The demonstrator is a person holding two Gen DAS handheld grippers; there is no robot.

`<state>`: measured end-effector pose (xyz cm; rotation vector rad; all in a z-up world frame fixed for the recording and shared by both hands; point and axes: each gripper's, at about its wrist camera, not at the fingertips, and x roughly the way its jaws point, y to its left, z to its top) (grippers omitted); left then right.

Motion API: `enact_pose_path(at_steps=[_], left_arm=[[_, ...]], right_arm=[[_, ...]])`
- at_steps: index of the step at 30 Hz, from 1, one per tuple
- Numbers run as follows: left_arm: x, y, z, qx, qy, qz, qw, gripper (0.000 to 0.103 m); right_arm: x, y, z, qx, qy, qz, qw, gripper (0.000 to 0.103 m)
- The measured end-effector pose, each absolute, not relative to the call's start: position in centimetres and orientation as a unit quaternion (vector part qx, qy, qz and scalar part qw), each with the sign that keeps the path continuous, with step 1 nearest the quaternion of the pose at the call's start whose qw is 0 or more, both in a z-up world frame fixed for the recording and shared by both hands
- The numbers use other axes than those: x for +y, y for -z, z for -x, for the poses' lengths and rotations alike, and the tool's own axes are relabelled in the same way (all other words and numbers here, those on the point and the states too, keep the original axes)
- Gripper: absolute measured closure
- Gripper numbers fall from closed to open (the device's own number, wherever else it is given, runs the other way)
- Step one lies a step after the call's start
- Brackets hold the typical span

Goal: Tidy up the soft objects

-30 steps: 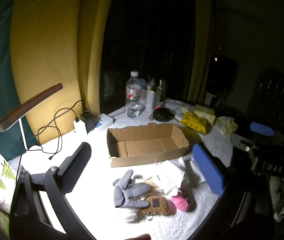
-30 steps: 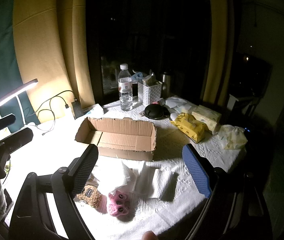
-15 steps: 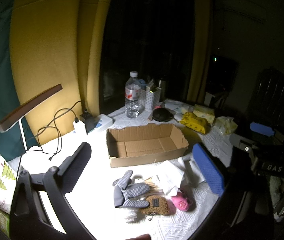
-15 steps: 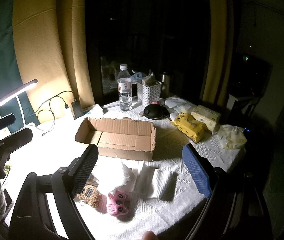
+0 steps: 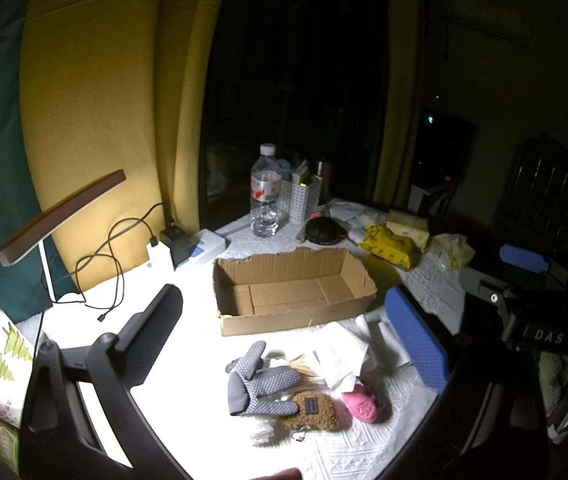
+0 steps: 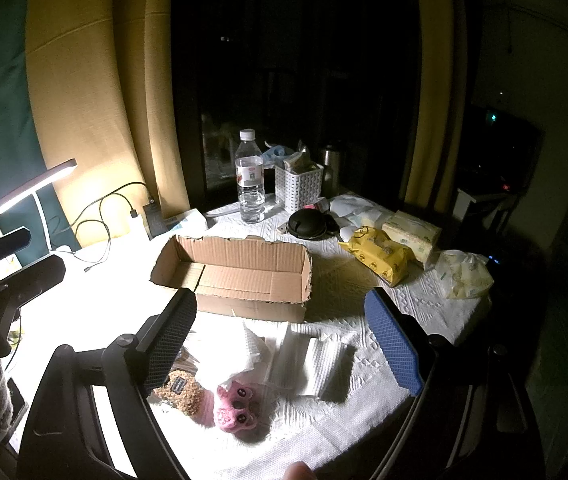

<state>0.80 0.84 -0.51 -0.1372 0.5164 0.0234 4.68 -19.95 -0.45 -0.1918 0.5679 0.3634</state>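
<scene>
Corrugated cardboard box (image 5: 291, 284) mid-frame, knobbly grey glove (image 5: 260, 380), fuzzy brown plush (image 5: 311, 410), pink plush (image 6: 236, 404) below, both grippers' jaws wide, holding nothing

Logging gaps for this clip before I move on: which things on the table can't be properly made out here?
- Brown plush: right wrist view, partly behind the right gripper finger.
- Grey glove: absent from the right wrist view, probably hidden by that finger.
- White basket contents: both views, too dark and small.
- Tabletop beside the lamp: left wrist view, glare washes it out.
</scene>
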Motion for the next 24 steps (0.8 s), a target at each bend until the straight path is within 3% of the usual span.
enact_pose_path(at_steps=[24], left_arm=[[-0.9, 2.3, -2.8, 0.279, -0.007, 0.049, 0.959, 0.001]], right_arm=[[-21.2, 2.4, -5.9, 0.299, -0.183, 0.084, 0.933, 0.014]])
